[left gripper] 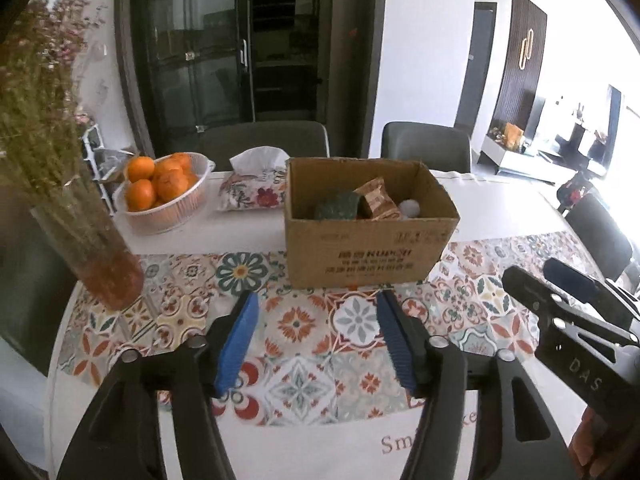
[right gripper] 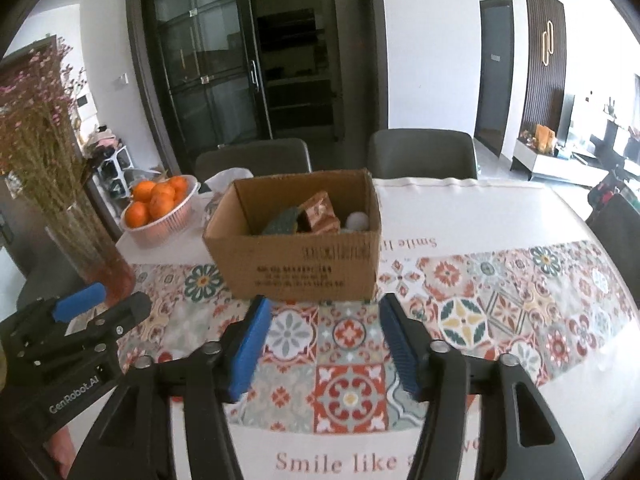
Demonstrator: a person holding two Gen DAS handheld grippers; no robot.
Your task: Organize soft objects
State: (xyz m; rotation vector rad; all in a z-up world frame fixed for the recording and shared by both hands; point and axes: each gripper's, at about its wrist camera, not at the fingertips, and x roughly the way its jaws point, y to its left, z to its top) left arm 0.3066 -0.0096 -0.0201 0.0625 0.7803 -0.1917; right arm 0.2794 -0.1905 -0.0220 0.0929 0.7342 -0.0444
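- Left wrist view: the left gripper (left gripper: 316,332) points down at the patterned tablecloth (left gripper: 296,320), its blue pads (left gripper: 236,344) standing well apart with only cloth between them; it holds nothing.
- Just beyond the fingertips stands an open cardboard box (left gripper: 360,252). Inside lie a dark green soft item (left gripper: 337,207), a brown printed packet (left gripper: 378,198) leaning beside it, and a white rounded item (left gripper: 411,209) at the right wall.
- Left of the box lies a floral tissue pouch (left gripper: 253,192) with a white tissue sticking up; further left, a white basket of oranges (left gripper: 164,196), then a glass vase (left gripper: 96,256) of dried stems.
- The right gripper (left gripper: 560,292) enters at the right edge, seen side-on.
- Right wrist view: the right gripper (right gripper: 324,340) likewise has its pads parted over bare cloth, empty.
- The box (right gripper: 296,264) sits just ahead, touching neither gripper; the green item (right gripper: 282,222), the brown packet (right gripper: 320,212) and the white item (right gripper: 357,222) rest inside, the last possibly a ball, though it is too blurred to tell.
- The left gripper (right gripper: 80,308) appears at the lower left, near the vase (right gripper: 94,256); the oranges (right gripper: 158,200) lie behind.
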